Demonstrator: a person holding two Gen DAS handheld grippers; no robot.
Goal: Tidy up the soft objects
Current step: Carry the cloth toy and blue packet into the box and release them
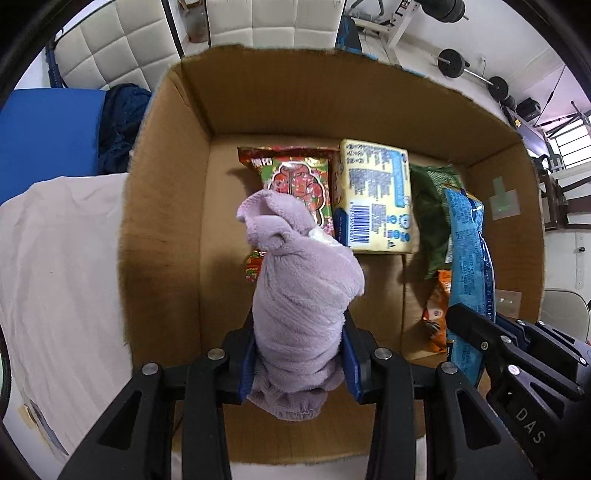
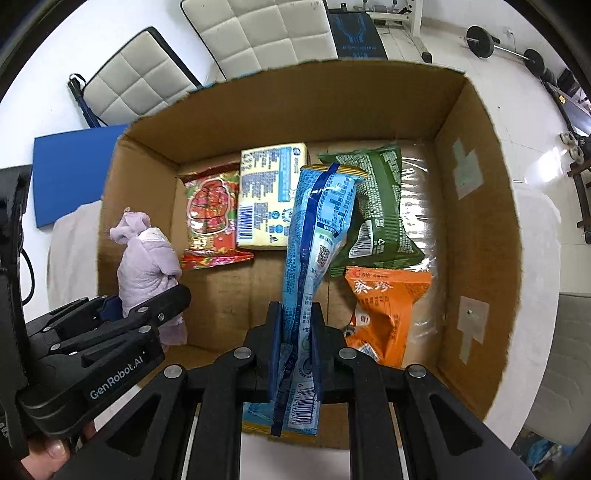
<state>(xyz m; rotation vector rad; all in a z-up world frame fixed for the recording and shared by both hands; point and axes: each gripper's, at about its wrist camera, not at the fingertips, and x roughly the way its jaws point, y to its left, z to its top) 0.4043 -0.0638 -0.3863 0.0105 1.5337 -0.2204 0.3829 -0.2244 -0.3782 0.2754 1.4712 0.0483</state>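
Note:
My left gripper [image 1: 300, 332] is shut on a rolled lilac fleece cloth [image 1: 299, 295] and holds it over the left half of an open cardboard box [image 1: 162, 206]. The cloth also shows in the right wrist view [image 2: 147, 266]. My right gripper [image 2: 297, 328] is shut on a long blue snack bag [image 2: 317, 236] and holds it upright over the middle of the box [image 2: 476, 236]; the bag also shows in the left wrist view [image 1: 467, 258]. On the box floor lie a red bag [image 2: 210, 214], a yellow pack [image 2: 266, 195], a green bag [image 2: 380, 206] and an orange bag [image 2: 384, 306].
The box stands on a white sheet [image 1: 59, 266]. A blue mat [image 1: 48, 133] and a dark blue cloth [image 1: 120, 125] lie beyond its left wall. White padded panels [image 2: 258, 33] and barbell weights [image 2: 480, 40] stand behind it.

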